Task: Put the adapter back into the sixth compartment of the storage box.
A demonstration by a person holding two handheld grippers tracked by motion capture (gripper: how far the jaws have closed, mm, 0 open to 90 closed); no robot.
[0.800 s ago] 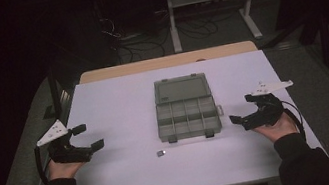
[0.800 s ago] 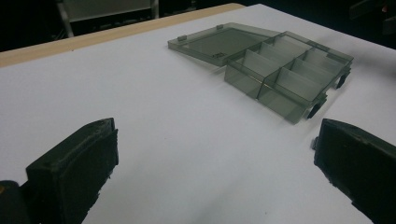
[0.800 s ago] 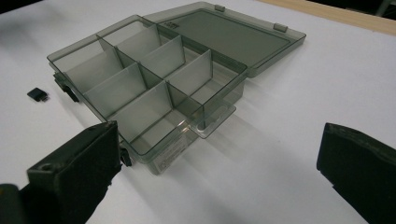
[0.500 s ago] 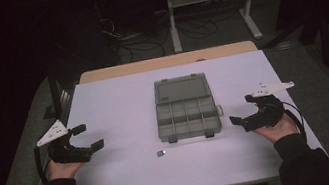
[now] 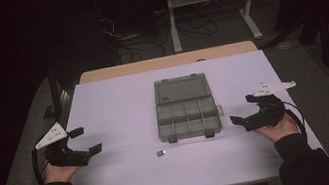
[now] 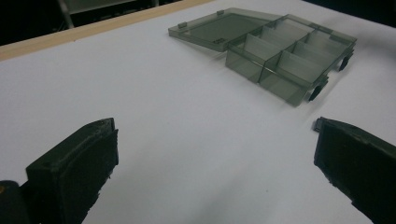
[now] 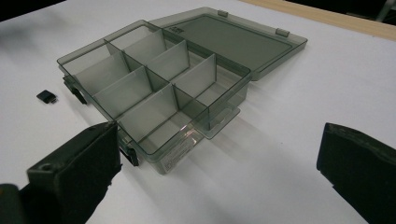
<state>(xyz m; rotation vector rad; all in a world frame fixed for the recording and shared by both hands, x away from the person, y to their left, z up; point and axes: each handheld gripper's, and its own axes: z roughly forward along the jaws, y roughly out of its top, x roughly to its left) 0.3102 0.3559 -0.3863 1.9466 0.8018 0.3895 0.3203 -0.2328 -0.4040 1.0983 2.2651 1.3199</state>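
- Dark room behind, with cables and a metal frame on the floor; in front of me a white counter (image 5: 119, 105) with a wooden strip at its far edge.
- At the middle of the counter lies the box (image 5: 187, 114), smoky clear plastic, its lid folded back flat on the far side. The tray part has eight compartments in two rows, and all look empty.
- Just beside the near edge of the box, a little to the left, lies a small dark chip (image 5: 161, 153), apart from the box.
- My left hand-held gripper (image 5: 79, 143) rests low at the left side of the counter, well apart from the box, with jaws wide apart and nothing between them.
- My right hand-held gripper (image 5: 246, 112) is near the right side of the box, not touching it, also spread wide and empty.
- I judge the box is light, thin and stiff, so it will slide easily on the smooth counter and may crack if squeezed hard. The smooth walls are probably slippery.
- A good place to take it, I think, is an outer wall or a latch at the near edge, with the other hand-held gripper steadying it.
- The chip looks tiny and flat; it would need a careful pinch at its edges.
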